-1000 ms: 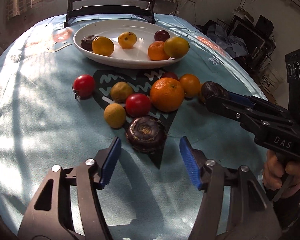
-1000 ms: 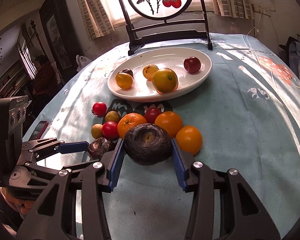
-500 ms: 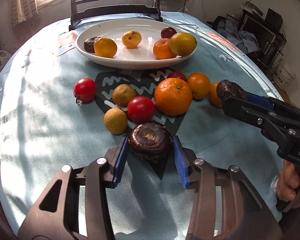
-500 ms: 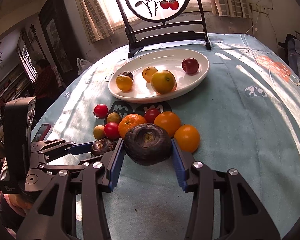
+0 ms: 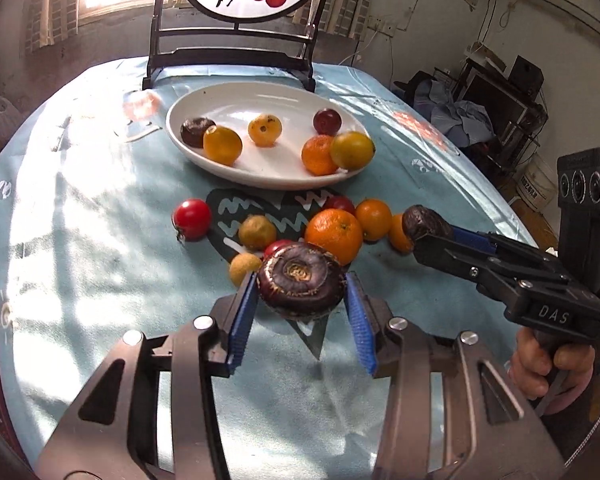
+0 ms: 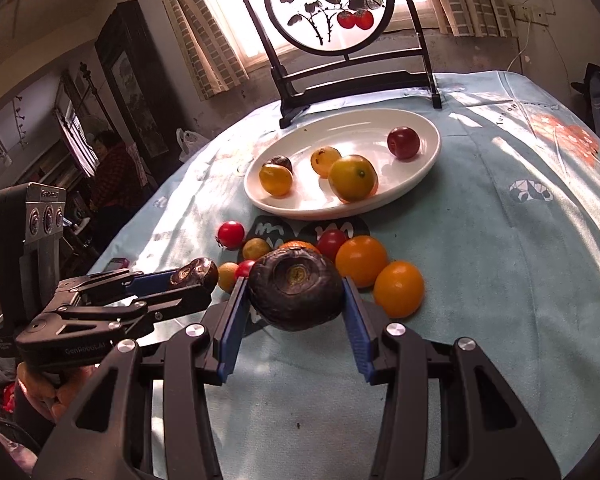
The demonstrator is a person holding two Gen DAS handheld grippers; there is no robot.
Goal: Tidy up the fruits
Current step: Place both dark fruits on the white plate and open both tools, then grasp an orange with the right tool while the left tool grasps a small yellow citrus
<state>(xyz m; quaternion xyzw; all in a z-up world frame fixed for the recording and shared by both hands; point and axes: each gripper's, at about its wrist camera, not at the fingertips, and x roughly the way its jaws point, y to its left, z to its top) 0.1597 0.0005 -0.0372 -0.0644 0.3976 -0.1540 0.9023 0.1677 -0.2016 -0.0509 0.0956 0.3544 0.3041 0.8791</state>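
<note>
My left gripper (image 5: 301,277) is shut on a dark brown water chestnut (image 5: 300,286), held a little above the blue cloth. My right gripper (image 6: 293,281) is shut on a second dark water chestnut (image 6: 296,294); in the left wrist view it (image 5: 424,226) reaches in from the right. A white oval plate (image 5: 220,168) behind holds several yellow, orange and dark fruits. Between plate and grippers lie loose fruits: a red tomato (image 5: 192,218), a large orange (image 5: 334,234), smaller oranges (image 6: 398,288) and small yellow fruits (image 5: 257,232).
A dark wooden stand with a round painted screen (image 5: 228,60) rises behind the plate. A phone (image 6: 116,264) lies near the table's left edge. A hand (image 5: 548,364) grips the right handle. A person (image 6: 112,176) sits in the background at left.
My left gripper moved forward, shut on the water chestnut lying on the cloth and lifted it. My right gripper kept its chestnut and stayed almost in place.
</note>
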